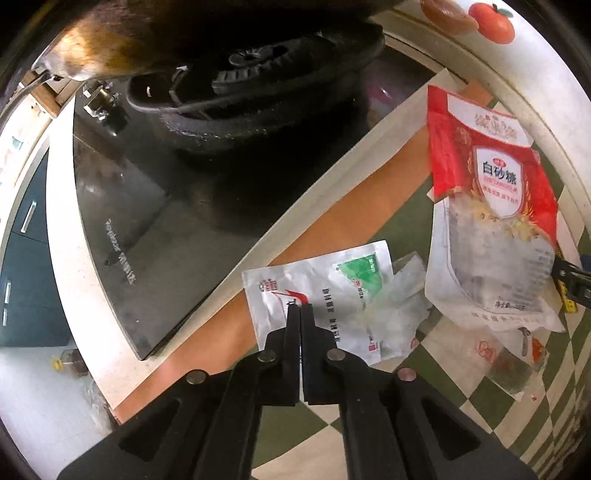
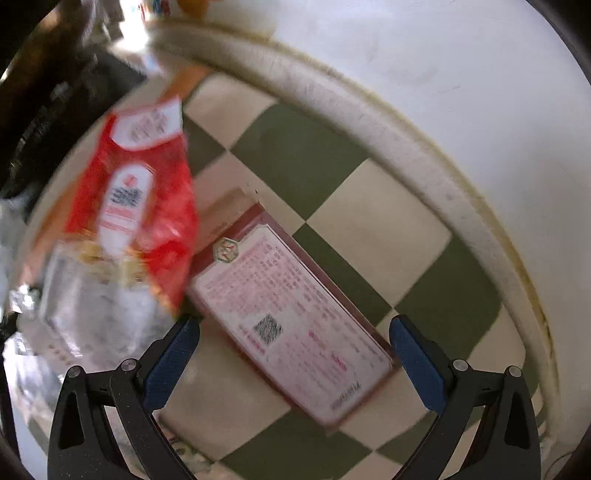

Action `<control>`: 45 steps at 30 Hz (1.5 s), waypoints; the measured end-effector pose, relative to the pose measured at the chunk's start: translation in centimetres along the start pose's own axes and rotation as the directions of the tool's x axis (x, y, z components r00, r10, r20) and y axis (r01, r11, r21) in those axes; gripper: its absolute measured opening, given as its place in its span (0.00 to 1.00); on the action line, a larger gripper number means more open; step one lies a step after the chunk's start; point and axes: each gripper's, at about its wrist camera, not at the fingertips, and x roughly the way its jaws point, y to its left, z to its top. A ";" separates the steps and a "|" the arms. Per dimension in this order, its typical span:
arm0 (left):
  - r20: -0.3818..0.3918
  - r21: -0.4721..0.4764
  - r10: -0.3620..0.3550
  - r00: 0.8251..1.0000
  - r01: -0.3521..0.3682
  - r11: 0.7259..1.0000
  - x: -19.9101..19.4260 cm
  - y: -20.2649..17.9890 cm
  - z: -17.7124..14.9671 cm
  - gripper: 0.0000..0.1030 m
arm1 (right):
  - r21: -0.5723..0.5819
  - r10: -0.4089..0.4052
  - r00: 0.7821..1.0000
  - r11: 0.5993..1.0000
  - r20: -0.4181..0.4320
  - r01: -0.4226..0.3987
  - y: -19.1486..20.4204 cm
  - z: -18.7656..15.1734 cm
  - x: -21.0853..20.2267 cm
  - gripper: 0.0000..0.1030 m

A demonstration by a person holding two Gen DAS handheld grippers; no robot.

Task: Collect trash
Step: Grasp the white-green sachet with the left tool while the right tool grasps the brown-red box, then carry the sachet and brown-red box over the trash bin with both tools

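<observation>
In the left wrist view, my left gripper (image 1: 300,304) is shut, its tips over a crumpled white sachet (image 1: 325,295) with red and green print; whether it pinches the sachet I cannot tell. A red and white sugar bag (image 1: 491,206) lies to the right, with a small clear wrapper (image 1: 513,358) below it. My right gripper shows at the right edge (image 1: 569,277). In the right wrist view, my right gripper (image 2: 295,354) is open over a flat red-bordered packet (image 2: 295,314) on the checkered counter. The sugar bag (image 2: 136,206) lies left of it, blurred.
A black stovetop (image 1: 155,221) with a dark wok (image 1: 258,92) lies left of the trash. A green and cream checkered mat (image 2: 369,229) covers the counter, bounded by a white raised rim (image 2: 443,177) and wall. Two red tomato-like objects (image 1: 491,22) sit at the back.
</observation>
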 end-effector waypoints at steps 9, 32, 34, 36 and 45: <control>0.080 -0.025 -0.054 0.995 0.056 0.998 -5.6 2.9 -2.8 0.00 | 0.210 0.057 0.995 0.975 0.082 -0.073 -3.0 -3.9 -3.3 0.66; -0.015 -0.172 -0.272 0.962 0.265 0.949 -0.8 2.8 -3.0 0.79 | 0.439 0.083 0.993 0.891 0.087 -0.113 -6.0 -14.7 -4.3 0.62; -0.008 -0.142 -0.208 0.978 0.205 0.969 -0.5 1.8 -1.6 0.78 | 0.437 0.076 0.994 0.893 0.081 -0.104 -5.8 -14.3 -3.8 0.62; -0.018 -0.088 -0.109 0.994 0.107 0.990 0.0 0.4 -0.8 0.71 | 0.428 0.067 0.995 0.899 0.080 -0.095 -5.6 -13.8 -3.5 0.61; 0.006 0.018 -0.046 0.999 0.046 0.999 -1.1 -0.9 -1.5 0.00 | 0.418 0.060 0.994 0.904 0.094 -0.095 -5.4 -12.7 -4.2 0.60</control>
